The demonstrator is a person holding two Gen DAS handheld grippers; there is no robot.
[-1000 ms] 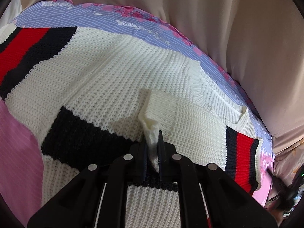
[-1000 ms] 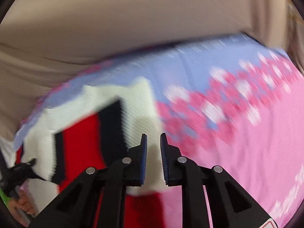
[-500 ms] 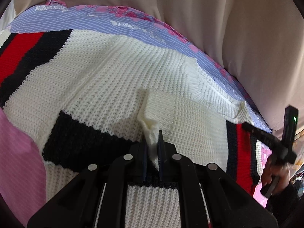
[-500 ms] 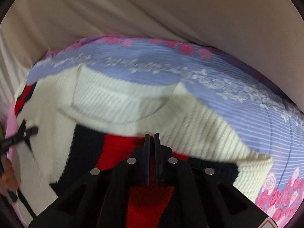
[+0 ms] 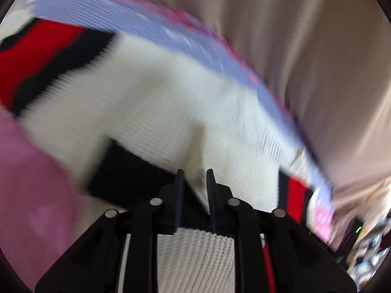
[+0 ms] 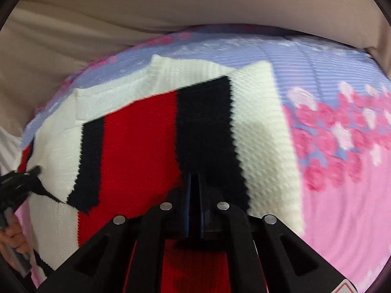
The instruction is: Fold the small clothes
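Left wrist view was smeared with motion blur, yet the chunky white knit sweater (image 5: 156, 112) still read clearly, spread flat on a bedsheet (image 5: 176, 41) of lilac stripes and pink roses, with beige curtain cloth (image 5: 317, 61) hanging behind. Black and red bands crossed the sweater's far left end, and a black block lay near the left tongs (image 5: 194, 173). Those tongs were opening, their dark pads apart, with a raised pinch of white knit standing between them; the pads did not appear to press on it, though the blur made this hard to judge. Right wrist view was sharper: ribbed white knit with a wide red stripe edged by two black ones lay folded over the sweater's body, its zigzag stitch edges plain. The right tongs (image 6: 195, 178) sat low over the black stripe, their blue-lined pads nearly together and easing apart; whether any knit was caught between them could not be told. At the left edge a hand (image 6: 13, 239) showed, partly cut off.
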